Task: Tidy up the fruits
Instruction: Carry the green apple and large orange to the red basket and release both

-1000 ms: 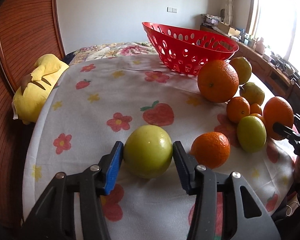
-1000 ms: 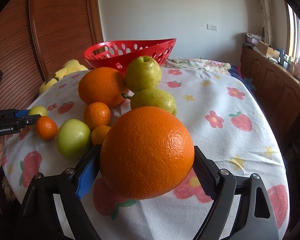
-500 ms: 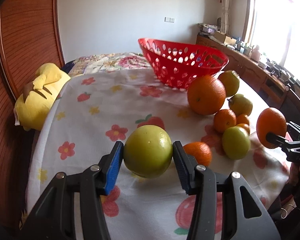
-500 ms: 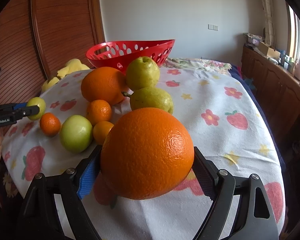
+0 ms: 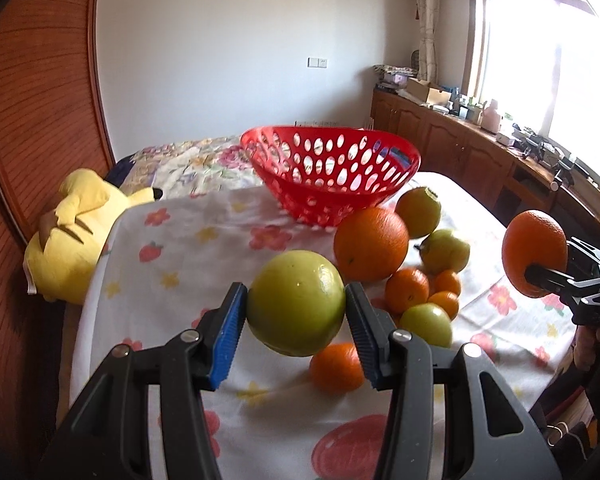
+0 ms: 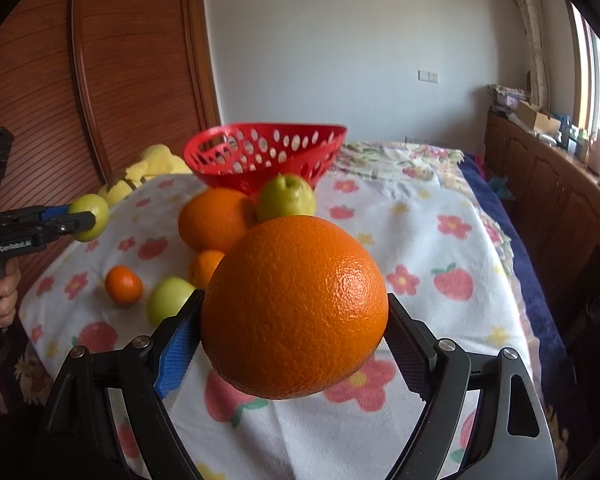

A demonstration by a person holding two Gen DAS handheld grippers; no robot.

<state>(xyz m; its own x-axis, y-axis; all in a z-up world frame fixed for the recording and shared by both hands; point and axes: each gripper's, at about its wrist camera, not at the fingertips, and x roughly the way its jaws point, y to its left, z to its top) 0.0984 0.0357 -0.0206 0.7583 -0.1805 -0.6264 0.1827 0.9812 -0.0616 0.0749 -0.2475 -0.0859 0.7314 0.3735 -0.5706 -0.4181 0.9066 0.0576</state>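
Note:
My left gripper [image 5: 296, 312] is shut on a green apple [image 5: 296, 302] and holds it in the air above the table. My right gripper [image 6: 294, 332] is shut on a large orange [image 6: 294, 306], also lifted; it shows at the right in the left wrist view [image 5: 534, 252]. An empty red perforated basket [image 5: 332, 172] stands at the far end of the flowered tablecloth [image 5: 172, 264]. In front of it lie a big orange [image 5: 370, 244], two green-yellow pears [image 5: 418, 212], several small mandarins [image 5: 406, 290] and another green apple [image 5: 426, 324].
A yellow plush toy [image 5: 72, 232] lies at the table's left edge by the wooden headboard [image 5: 32, 120]. A wooden cabinet [image 5: 480, 148] with clutter runs under the window on the right. The left gripper and its apple show at the left in the right wrist view [image 6: 86, 216].
Both grippers have risen and drawn back with their fruit, so the table and basket look lower and farther. The fruit on the cloth has not moved.

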